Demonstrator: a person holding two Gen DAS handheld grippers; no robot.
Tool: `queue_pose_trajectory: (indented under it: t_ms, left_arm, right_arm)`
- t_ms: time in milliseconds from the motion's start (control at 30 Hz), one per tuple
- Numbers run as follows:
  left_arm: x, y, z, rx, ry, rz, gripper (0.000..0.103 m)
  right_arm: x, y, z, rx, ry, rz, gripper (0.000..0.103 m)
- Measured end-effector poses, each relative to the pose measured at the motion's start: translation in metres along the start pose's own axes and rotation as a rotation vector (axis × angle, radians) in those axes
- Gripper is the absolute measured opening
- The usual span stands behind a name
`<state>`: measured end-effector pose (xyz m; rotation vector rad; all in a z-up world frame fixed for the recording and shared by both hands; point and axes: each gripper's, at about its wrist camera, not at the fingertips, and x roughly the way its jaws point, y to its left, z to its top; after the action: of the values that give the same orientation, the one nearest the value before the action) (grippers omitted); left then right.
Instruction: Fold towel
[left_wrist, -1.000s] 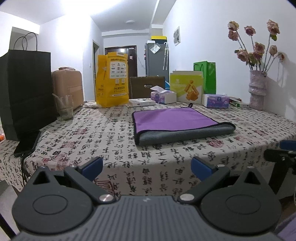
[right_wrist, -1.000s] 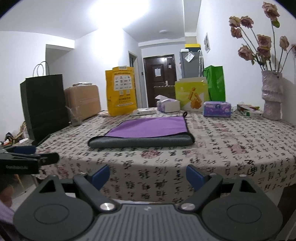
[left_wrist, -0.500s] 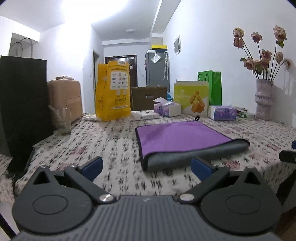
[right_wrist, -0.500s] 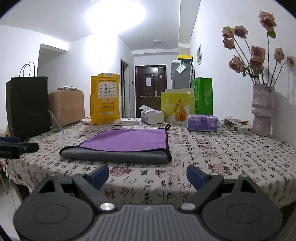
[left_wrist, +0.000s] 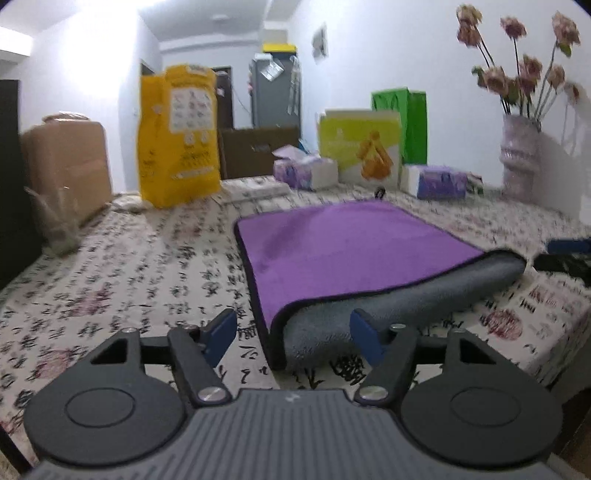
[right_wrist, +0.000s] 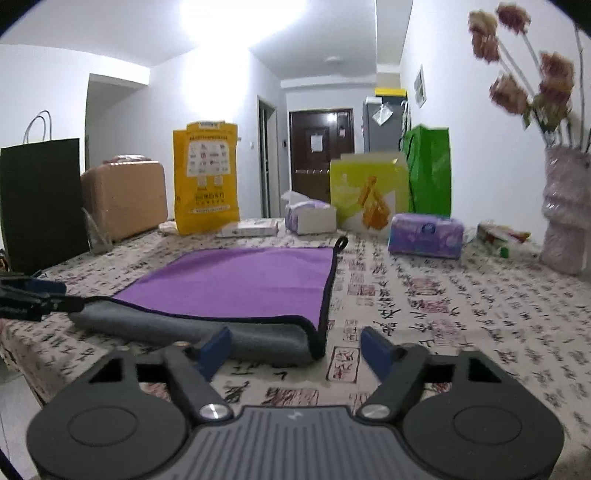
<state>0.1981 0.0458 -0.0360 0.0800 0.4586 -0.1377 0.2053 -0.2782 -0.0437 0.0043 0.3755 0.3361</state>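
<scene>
A purple towel (left_wrist: 343, 247) with a grey underside lies folded flat on the patterned tablecloth (left_wrist: 129, 277). Its grey fold runs along the near edge. My left gripper (left_wrist: 293, 338) is open, its blue fingertips either side of the towel's near left corner. In the right wrist view the towel (right_wrist: 240, 280) lies ahead, and my right gripper (right_wrist: 301, 350) is open around its near right corner. The right gripper shows at the right edge of the left wrist view (left_wrist: 565, 258); the left gripper shows at the left edge of the right wrist view (right_wrist: 33, 295).
Along the table's back stand a yellow bag (left_wrist: 177, 136), a tan case (left_wrist: 66, 166), tissue boxes (left_wrist: 304, 170), a lime box (left_wrist: 360, 144), a green bag (left_wrist: 400, 122) and a vase of flowers (left_wrist: 521, 158). A glass (left_wrist: 55, 221) and a black bag (right_wrist: 38, 199) stand at left.
Both grippers have moved forward over the table edge to the towel's near corners. The towel has not moved. Both stay open.
</scene>
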Motion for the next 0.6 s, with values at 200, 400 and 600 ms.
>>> queue_pose_trajectory:
  t_ms: [200, 400, 600]
  left_arm:
    - [0.02, 0.016, 0.003, -0.066, 0.038, -0.028, 0.038]
    - [0.021, 0.017, 0.002, -0.093, 0.046, -0.076, 0.018]
    - [0.018, 0.015, -0.002, -0.133, 0.048, -0.076, 0.005]
  right_arm:
    - [0.037, -0.01, 0.008, -0.014, -0.002, 0.036, 0.059]
    - [0.057, -0.018, 0.004, 0.008, 0.044, 0.085, 0.044]
    - [0.059, -0.025, -0.001, 0.021, 0.072, 0.112, 0.025]
